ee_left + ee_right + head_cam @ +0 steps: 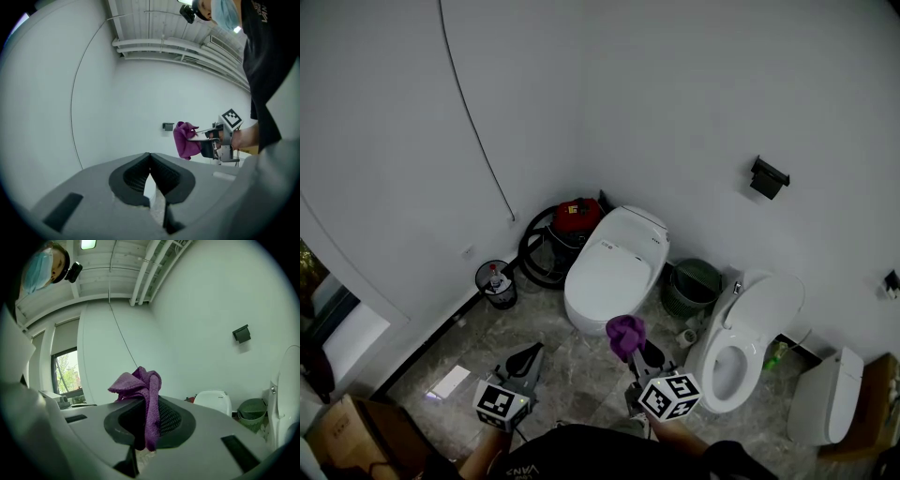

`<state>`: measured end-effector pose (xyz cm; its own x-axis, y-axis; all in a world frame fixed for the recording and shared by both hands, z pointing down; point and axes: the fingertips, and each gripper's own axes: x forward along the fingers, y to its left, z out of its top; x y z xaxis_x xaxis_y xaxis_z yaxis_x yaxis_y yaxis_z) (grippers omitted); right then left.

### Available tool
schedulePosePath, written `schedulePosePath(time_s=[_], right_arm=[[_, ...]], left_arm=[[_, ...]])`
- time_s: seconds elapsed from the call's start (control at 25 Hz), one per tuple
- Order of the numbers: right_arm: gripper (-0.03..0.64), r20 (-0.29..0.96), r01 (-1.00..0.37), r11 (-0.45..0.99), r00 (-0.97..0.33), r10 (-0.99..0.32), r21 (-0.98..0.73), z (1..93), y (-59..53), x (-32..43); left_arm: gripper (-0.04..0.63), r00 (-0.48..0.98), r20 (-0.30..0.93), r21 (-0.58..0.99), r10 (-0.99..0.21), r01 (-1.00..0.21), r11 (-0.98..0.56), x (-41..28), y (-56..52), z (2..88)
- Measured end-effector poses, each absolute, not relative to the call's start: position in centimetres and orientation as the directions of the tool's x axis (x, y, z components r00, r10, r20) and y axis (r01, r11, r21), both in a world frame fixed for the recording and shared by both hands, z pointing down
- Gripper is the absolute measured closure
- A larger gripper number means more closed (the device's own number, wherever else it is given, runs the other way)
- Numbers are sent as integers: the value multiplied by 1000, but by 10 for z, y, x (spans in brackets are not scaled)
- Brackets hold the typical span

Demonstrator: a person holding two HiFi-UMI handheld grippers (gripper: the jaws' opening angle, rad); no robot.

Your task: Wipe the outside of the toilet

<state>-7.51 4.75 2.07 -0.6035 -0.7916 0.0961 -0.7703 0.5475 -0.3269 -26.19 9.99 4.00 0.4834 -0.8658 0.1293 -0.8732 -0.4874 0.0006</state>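
Site: small white-walled room, grey stone floor point(581, 375). A person stands over it w/ a gripper in each hand.
Toilets: closed-lid toilet point(614, 267) is straight ahead. Open-lid toilet point(741, 352) is to the right, seat cover raised. The task doesn't say which one is meant, and the scene doesn't settle it.
Cloth: purple cloth point(625, 335), bunched, held in the air just short of the closed-lid toilet's front. It's apart from both bowls, no contact w/ porcelain.
R gripper point(642, 356): pads point(171, 420) pinch a fold of the cloth, and the rest spills up over the tips. My judgement: the wad leads so that fabric, not plastic, meets the surface.
L gripper point(528, 354): pads point(136, 176) pressed together, nothing btwn them. It's held low at left, well clear of the cloth. Prob. the spare hand, kept out of the way.
Stage: a cloth off the porcelain fits an approach to a wipe or a lift-off after one. No wet streaks can be made out at this res.
Surrounds: red vacuum point(578, 216) w/ hose and black waste bin point(497, 284) sit behind and left of the closed-lid toilet. Green bin point(692, 286) sits btwn the two toilets.
Access: rear and sides look crowded; lid and front are the open faces.
Risk: the pinch holds one fold only, so firm rubbing could drag the cloth out.
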Motion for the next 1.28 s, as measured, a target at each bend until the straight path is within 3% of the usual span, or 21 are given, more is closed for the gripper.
schedulePosePath(time_s=[1.28], right_arm=[[575,130,-801,514,-570,-812,-307,32,86,-106]], left_arm=[[595,500,107,23,-859,-865,-501,-287,135,38]])
